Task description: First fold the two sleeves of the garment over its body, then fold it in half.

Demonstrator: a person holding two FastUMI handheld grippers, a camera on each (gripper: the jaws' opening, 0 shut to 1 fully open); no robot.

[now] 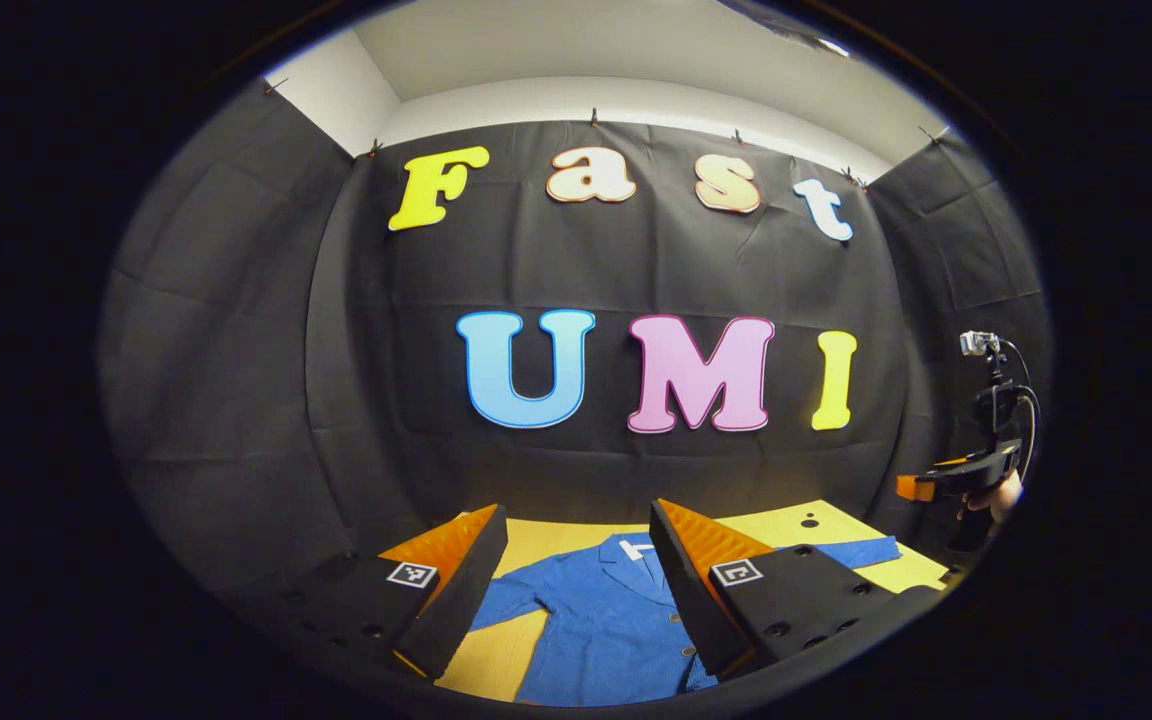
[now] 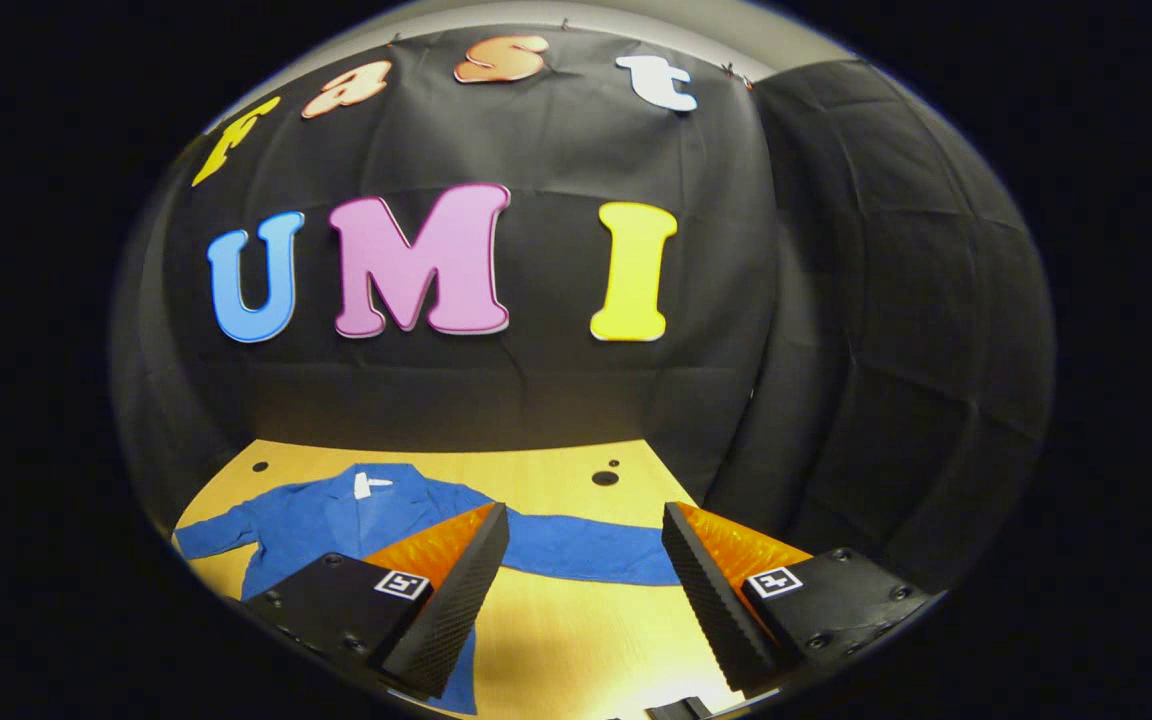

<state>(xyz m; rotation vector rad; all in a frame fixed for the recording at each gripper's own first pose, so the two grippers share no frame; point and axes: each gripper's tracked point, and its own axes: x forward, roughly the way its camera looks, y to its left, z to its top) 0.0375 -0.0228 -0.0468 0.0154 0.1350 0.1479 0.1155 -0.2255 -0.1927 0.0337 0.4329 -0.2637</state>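
Observation:
A blue button-up shirt (image 1: 601, 620) lies flat on the yellow wooden table (image 1: 536, 540), collar toward the wall, both sleeves spread out sideways. My left gripper (image 1: 576, 580) hovers open above the shirt's body, nothing between its fingers. In the right gripper view the same shirt (image 2: 336, 520) lies at the left, its one sleeve (image 2: 596, 550) stretching across between my fingers. My right gripper (image 2: 581, 590) stands open above that sleeve, holding nothing. The right gripper (image 1: 971, 470) also appears far right in the left gripper view, held by a hand (image 1: 1001, 497).
Small round holes (image 2: 604, 477) dot the table (image 2: 556, 640) near the back wall. Black cloth walls close in the table at the back and the sides.

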